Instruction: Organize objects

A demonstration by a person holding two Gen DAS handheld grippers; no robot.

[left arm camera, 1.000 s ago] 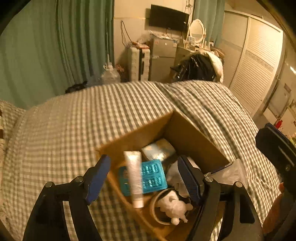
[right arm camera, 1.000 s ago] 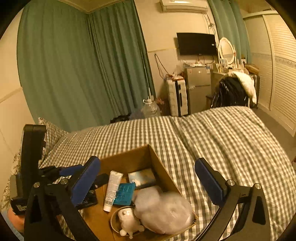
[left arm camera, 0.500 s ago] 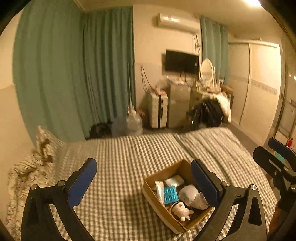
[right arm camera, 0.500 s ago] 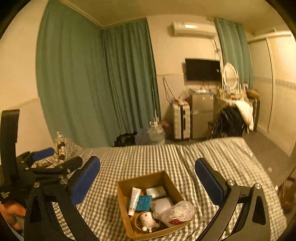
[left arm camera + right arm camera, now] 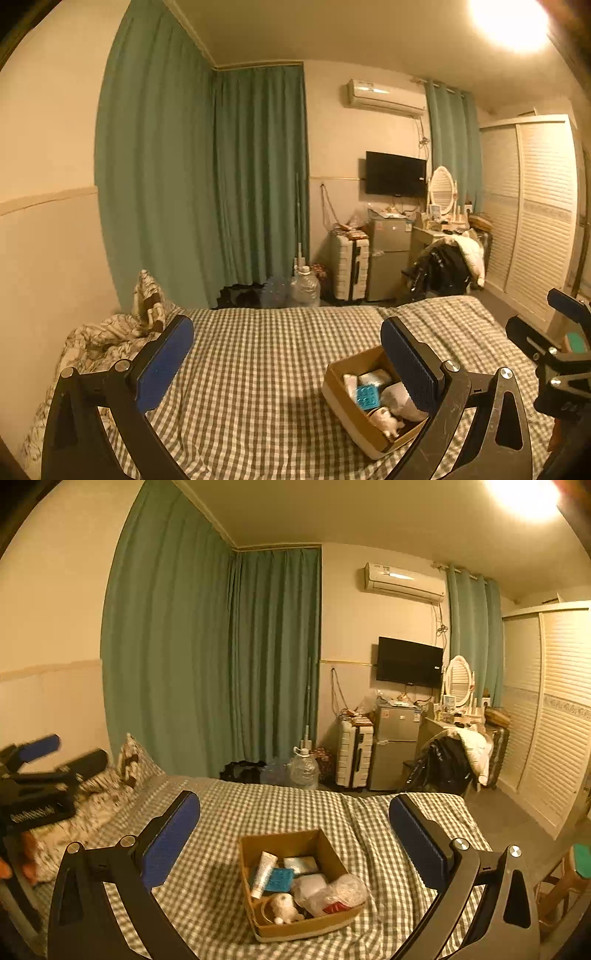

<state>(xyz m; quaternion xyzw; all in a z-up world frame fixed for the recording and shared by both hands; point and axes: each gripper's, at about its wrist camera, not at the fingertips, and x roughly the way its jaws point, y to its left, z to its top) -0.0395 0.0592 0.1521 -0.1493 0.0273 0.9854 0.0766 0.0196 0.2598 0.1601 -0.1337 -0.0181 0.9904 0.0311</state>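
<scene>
Both grippers, left gripper (image 5: 286, 363) and right gripper (image 5: 293, 840), hang wide and empty above the bed (image 5: 229, 812); the filled cardboard box (image 5: 295, 934) sits centred there. Approaching slowly from above should avoid tipping it.

The bedspread (image 5: 258, 812) is done in a grey-and-white gingham check. A plain brown cardboard box (image 5: 291, 840) is seen on it, with a white tube (image 5: 263, 873), a bright blue blister pack (image 5: 280, 879) and a white figurine (image 5: 282, 908) inside. Both gripper pads (image 5: 164, 363) are coloured deep blue on black frames. The curtains (image 5: 221, 657) are shown in teal green, the walls in cream. The pillow (image 5: 131, 757) is printed in a brown-and-white pattern. The TV (image 5: 409, 666) is black, the suitcase (image 5: 354, 753) white.
</scene>
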